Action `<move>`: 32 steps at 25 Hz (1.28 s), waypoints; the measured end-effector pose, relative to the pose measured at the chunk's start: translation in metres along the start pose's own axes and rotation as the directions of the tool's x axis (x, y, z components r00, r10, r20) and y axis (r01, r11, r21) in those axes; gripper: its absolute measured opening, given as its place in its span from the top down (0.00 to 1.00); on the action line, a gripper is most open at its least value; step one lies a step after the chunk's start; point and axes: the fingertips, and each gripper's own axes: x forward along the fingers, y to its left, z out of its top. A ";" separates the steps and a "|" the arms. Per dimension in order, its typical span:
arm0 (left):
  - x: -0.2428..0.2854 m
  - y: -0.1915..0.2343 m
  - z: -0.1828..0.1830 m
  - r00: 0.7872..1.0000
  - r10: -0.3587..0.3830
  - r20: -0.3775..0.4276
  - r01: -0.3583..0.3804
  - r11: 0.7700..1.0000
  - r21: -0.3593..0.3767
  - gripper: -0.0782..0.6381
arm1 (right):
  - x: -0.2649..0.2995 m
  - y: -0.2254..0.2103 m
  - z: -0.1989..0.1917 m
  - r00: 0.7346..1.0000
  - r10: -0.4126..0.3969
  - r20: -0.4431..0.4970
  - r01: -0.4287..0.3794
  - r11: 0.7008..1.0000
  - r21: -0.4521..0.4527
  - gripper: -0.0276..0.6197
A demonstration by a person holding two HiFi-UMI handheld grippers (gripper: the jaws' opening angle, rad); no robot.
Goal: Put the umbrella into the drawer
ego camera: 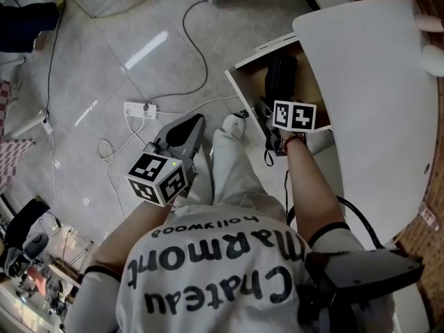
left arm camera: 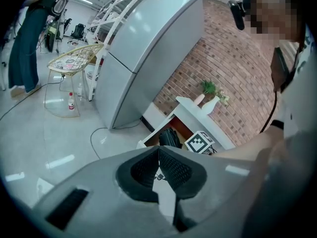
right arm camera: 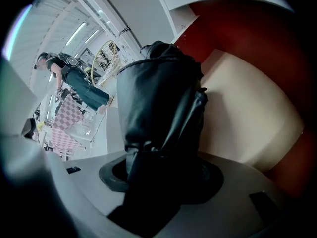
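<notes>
Folded black fabric umbrella (right arm camera: 158, 108) pinched at near end betw. jaws of right gripper (right arm camera: 158, 177), rest sticking fwd past tips, over open white drawer w/ tan wood inside (ego camera: 244, 66); prob. angled so for lowering in. Left gripper (left arm camera: 159, 175) pressed together, empty, well apart by leg.

The head view looks steeply down from above the person onto the floor (ego camera: 139, 61), with the drawer (ego camera: 241, 82) at far right. The left gripper (left arm camera: 159, 153) camera sits low and faces along its jaws across the room to the fridge (left arm camera: 148, 48) and wall (left arm camera: 237, 83); the drawer shows small and far. The right gripper (right arm camera: 158, 172) camera looks into the drawer from very near, the umbrella (right arm camera: 158, 98) filling its middle. All three views share drawer and umbrella.
</notes>
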 end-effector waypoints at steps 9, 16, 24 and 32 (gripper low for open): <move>0.003 0.006 0.002 1.000 0.010 0.000 -0.010 1.000 -0.011 0.87 | 0.007 -0.004 0.001 0.999 -0.001 -0.039 0.001 1.000 -0.004 0.59; 0.007 0.005 0.002 1.000 0.006 -0.002 -0.006 1.000 -0.014 0.87 | 0.009 -0.010 -0.001 0.998 -0.012 -0.055 0.012 1.000 -0.009 0.59; 0.012 0.006 -0.002 1.000 0.006 -0.012 -0.007 1.000 -0.022 0.87 | 0.016 -0.018 -0.002 0.997 -0.026 -0.068 0.025 1.000 -0.018 0.59; 0.020 0.009 -0.002 1.000 0.004 -0.007 -0.004 0.999 -0.051 0.87 | 0.021 -0.019 -0.004 0.996 -0.033 -0.085 0.031 0.999 -0.024 0.59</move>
